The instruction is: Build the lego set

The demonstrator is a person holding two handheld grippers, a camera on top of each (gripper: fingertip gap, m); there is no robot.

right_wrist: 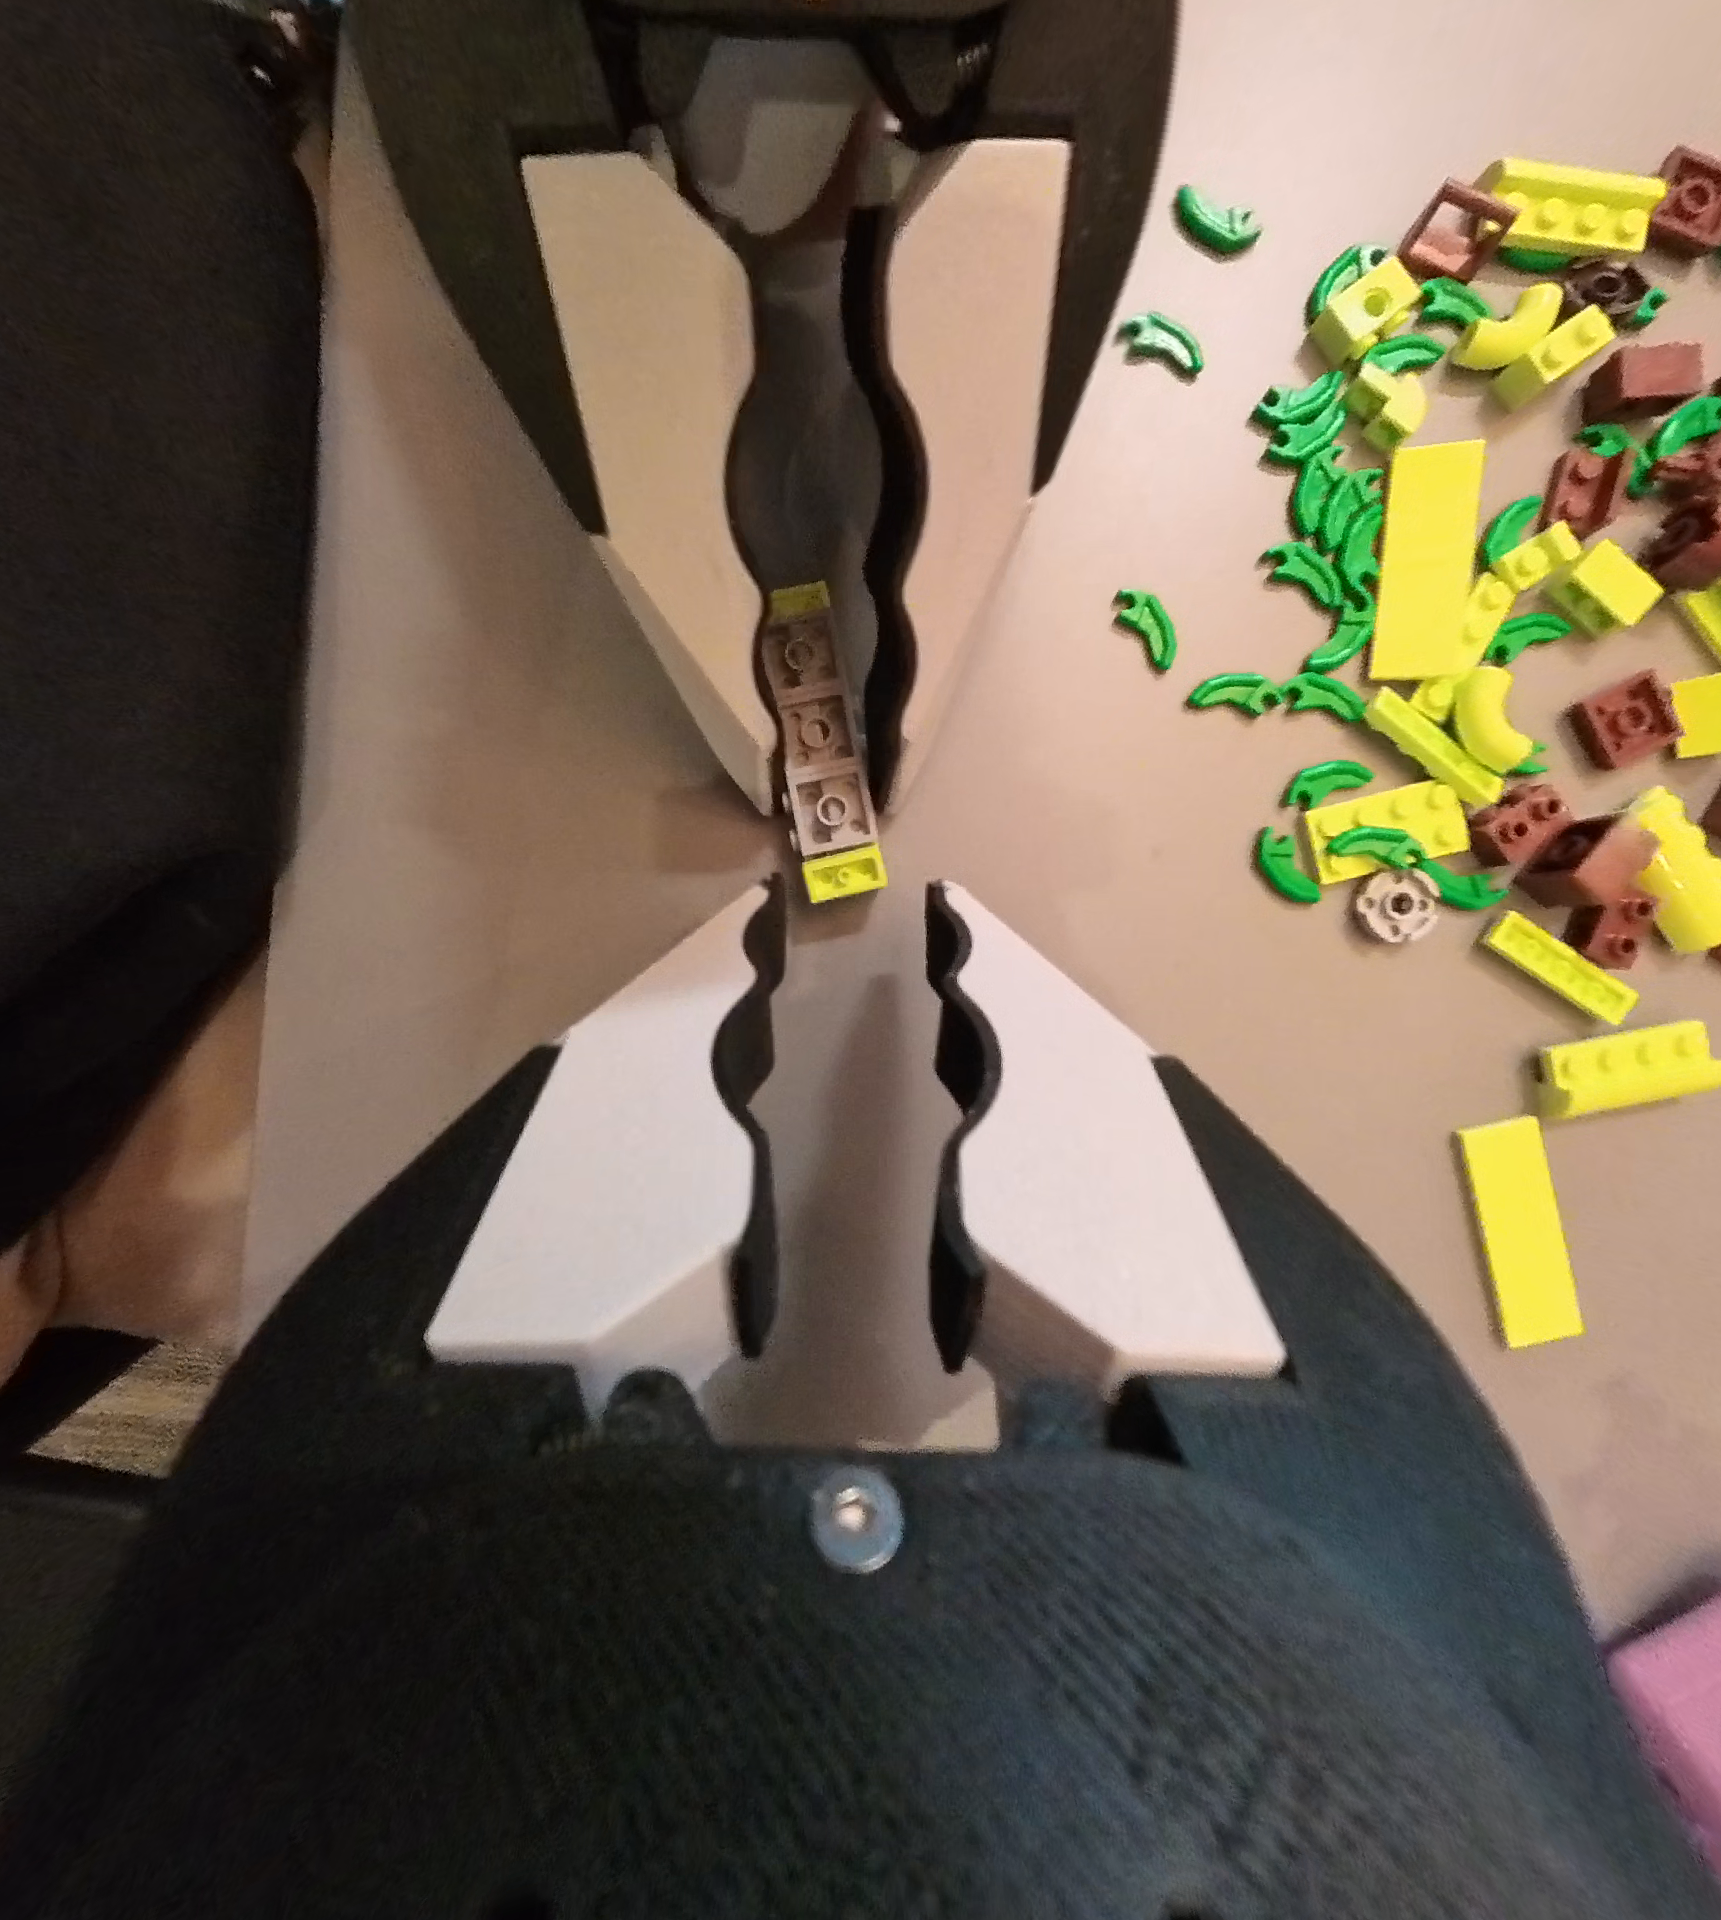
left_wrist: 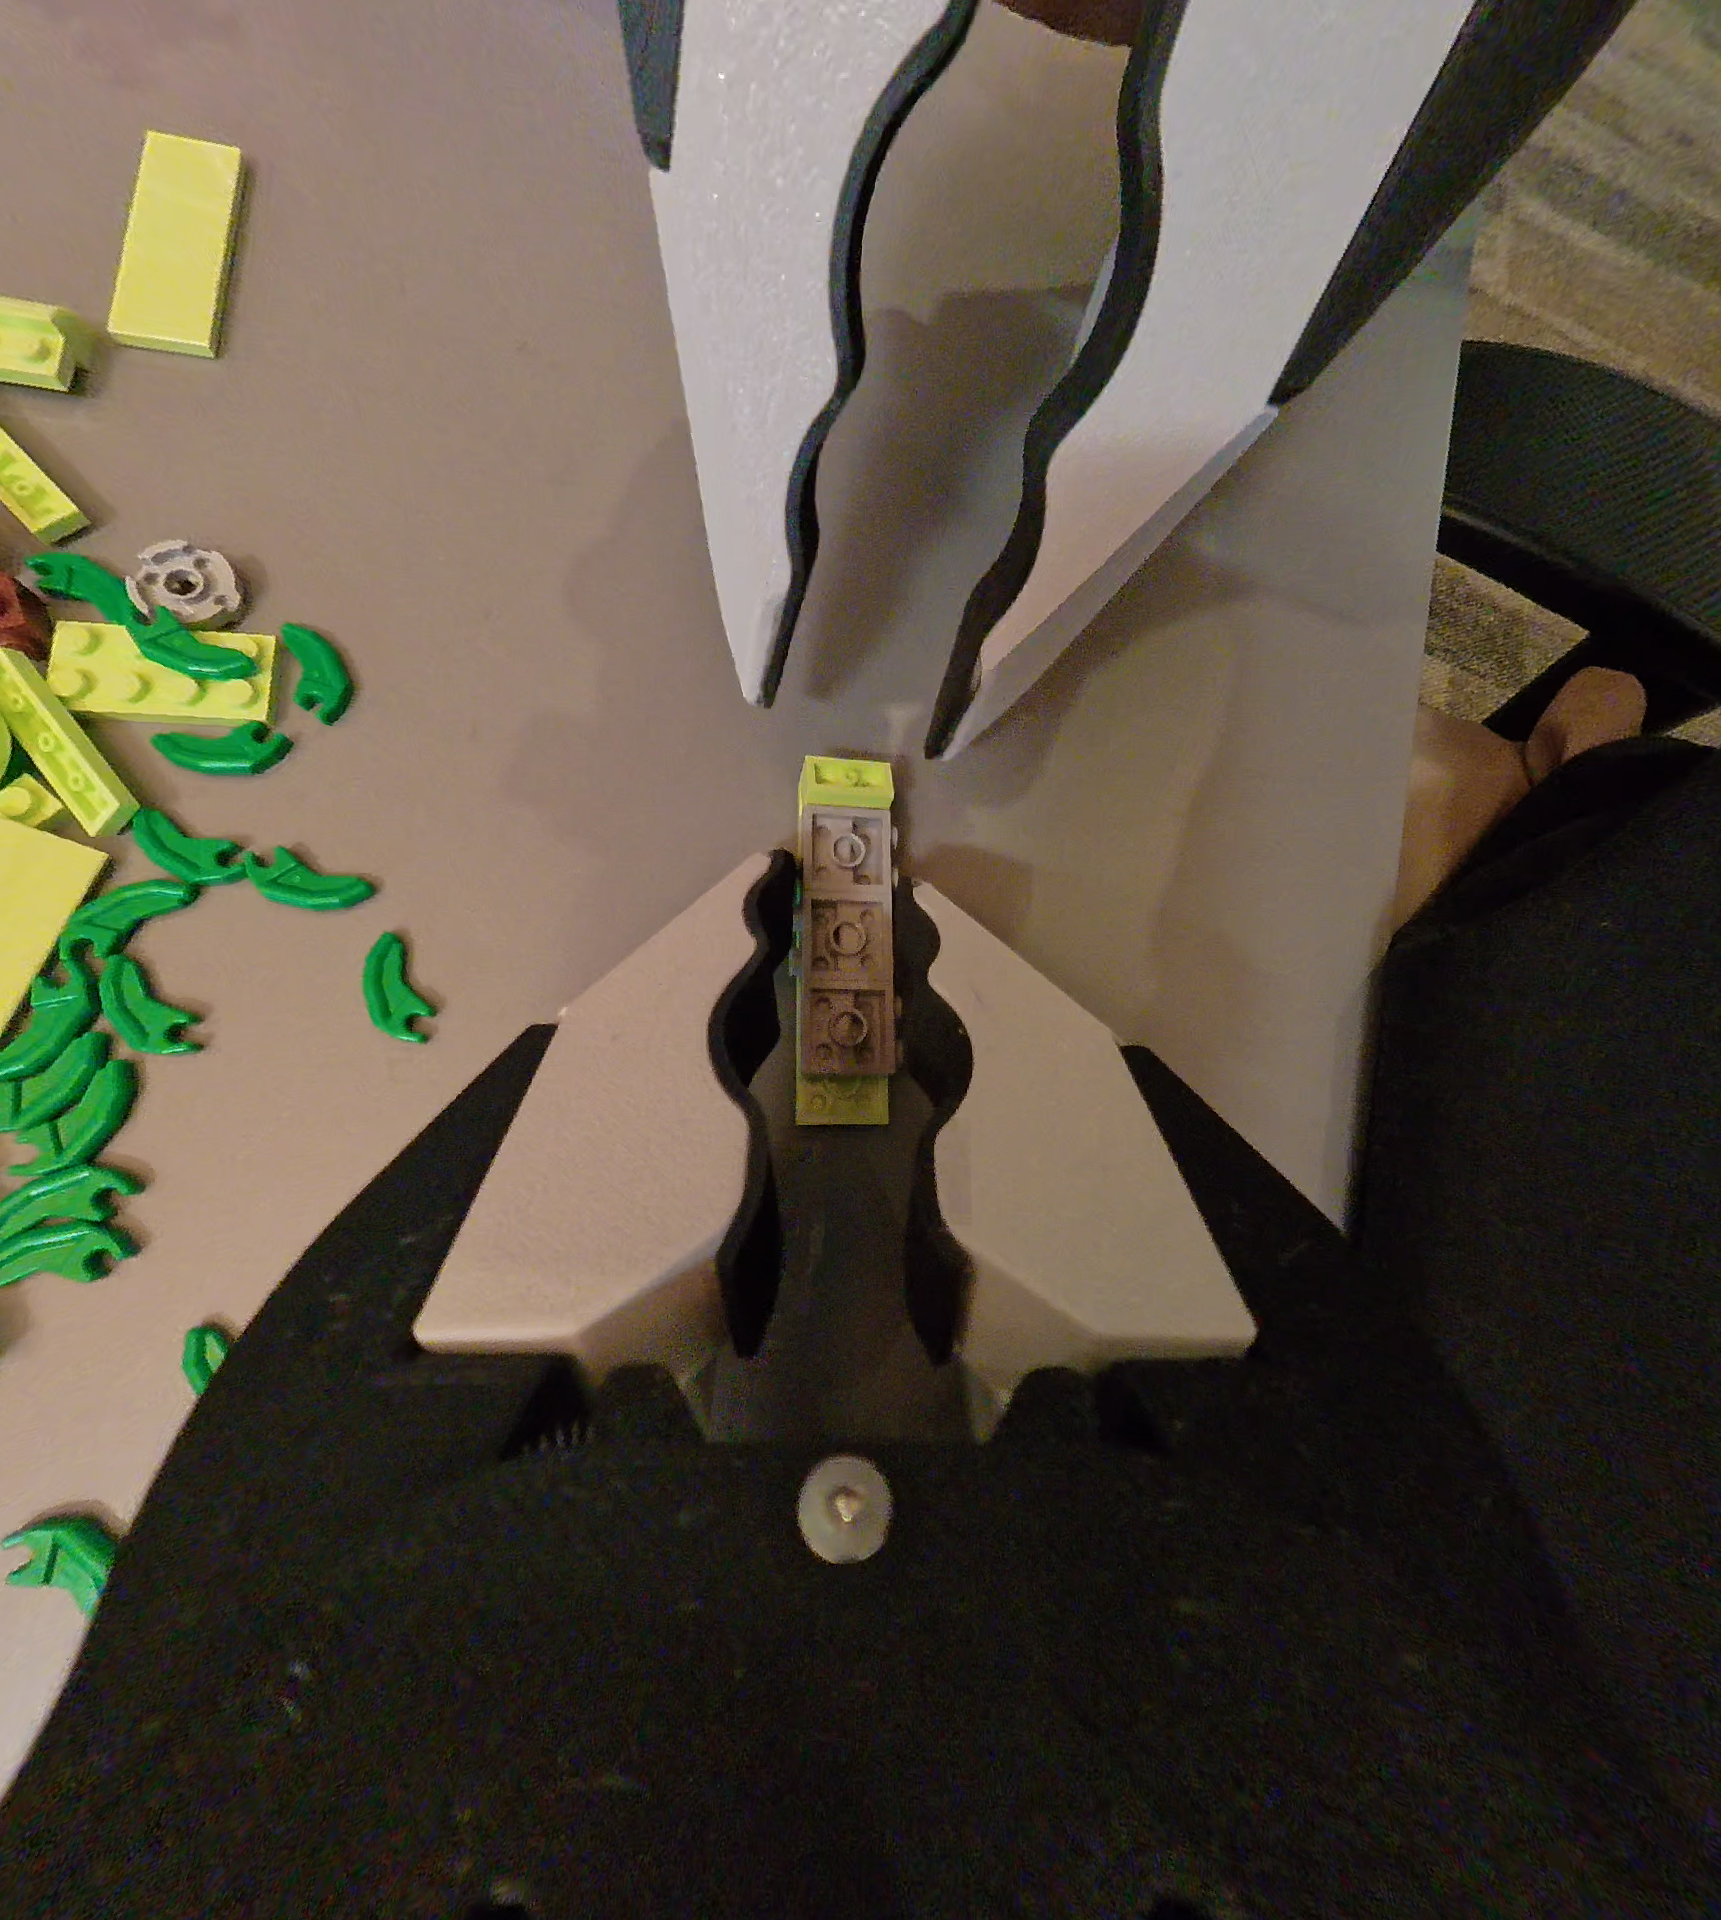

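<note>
my left hand-held gripper (left_wrist: 840,883) clamped the short stack of three grey plastic lego plates capped with lime-green ends (left_wrist: 843,940) above the beige worktop (left_wrist: 482,436), and the right hand-held gripper (right_wrist: 851,894), jaws parted and empty, needed squaring to the protruding lime tip before i closed.

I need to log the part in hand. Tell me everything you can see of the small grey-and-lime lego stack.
The stack is narrow: three grey square plastic pieces in a row, each with a round centre hole, and a lime piece at each end. The left gripper is shut on its sides. One lime end pokes out towards the open right gripper, which is not touching it.
</note>
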